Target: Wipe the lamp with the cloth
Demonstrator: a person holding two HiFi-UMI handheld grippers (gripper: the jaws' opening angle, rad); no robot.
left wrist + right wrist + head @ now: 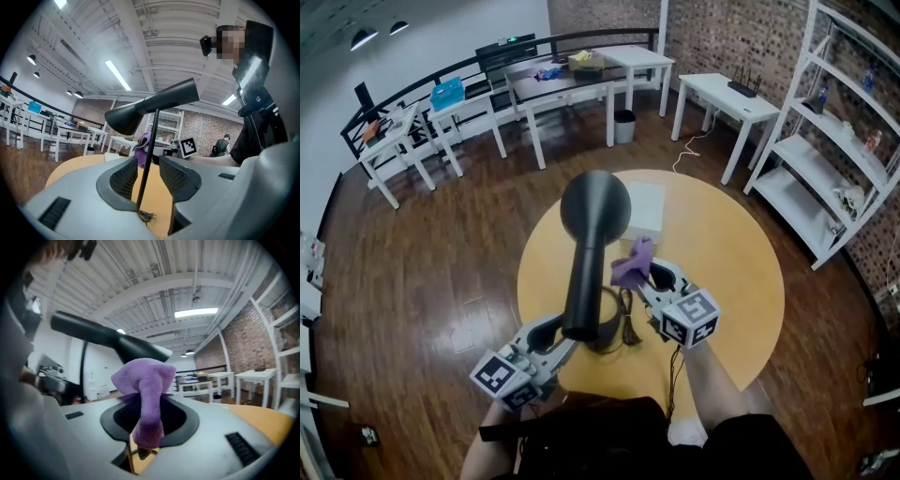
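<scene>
Head view: round yellow surface (pixel 722 272) on a dark wood floor (pixel 441 272), white tables (pixel 581 80) by the railing, white shelving (pixel 825 159) against brick. The black lamp (pixel 592 211) is at the surface's near side.

Left gripper view: the left hand-held gripper (pixel 149 177) has its jaws apart, lamp stem between them.

Right gripper view: the right hand-held gripper (pixel 149 423) is clamped on the purple cloth (pixel 147 385), near the lamp head.

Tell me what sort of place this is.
Probably a lab or open workspace: rows of white tables, white shelves against a brick wall, strip lights overhead.
</scene>
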